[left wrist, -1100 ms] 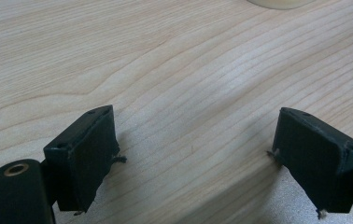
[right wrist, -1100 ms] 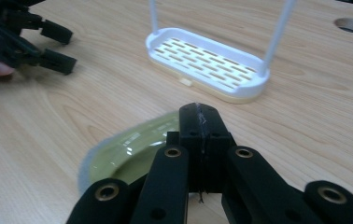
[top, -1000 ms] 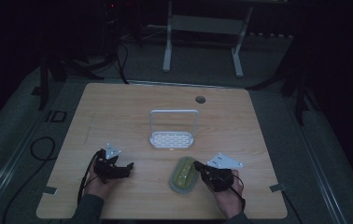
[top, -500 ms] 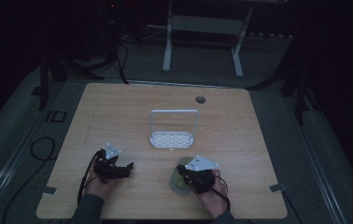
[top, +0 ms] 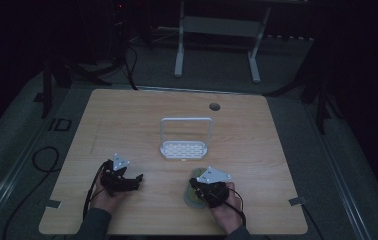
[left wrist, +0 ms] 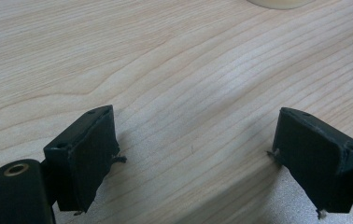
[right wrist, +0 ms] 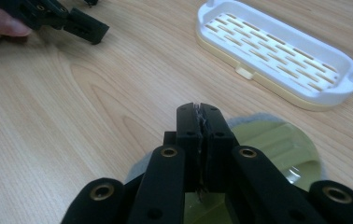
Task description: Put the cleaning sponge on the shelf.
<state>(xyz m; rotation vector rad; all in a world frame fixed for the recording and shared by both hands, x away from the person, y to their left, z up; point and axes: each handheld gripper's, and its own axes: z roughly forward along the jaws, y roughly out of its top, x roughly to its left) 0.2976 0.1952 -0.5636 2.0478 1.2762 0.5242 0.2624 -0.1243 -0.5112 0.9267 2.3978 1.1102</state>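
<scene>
Largest first: one wooden table, bare but for a few things. At its middle, one white slotted tray with an upright wire handle, taken here as the landmark.

Nearer the person than that tray and a little to its right: one round green pad with a grey layer beneath, lying flat on the wood, close to the tray but not touching it.

Then two grippers. Right gripper poised directly over the pad, on the person's side of the tray, jaws clenched together – hard to tell whether a thin film from the pad's top is nipped between them. Left gripper off to the tray's left and nearer the person, resting low on the table, jaws spread wide with nothing between them.

Step in hand, by the look of it: getting a hold on the pad, probably for a move onto the tray. Next move likely calls for parting the right jaws, straddling the pad's edge, closing firmly – then lifting clear and carrying it over the tray's rim.
</scene>
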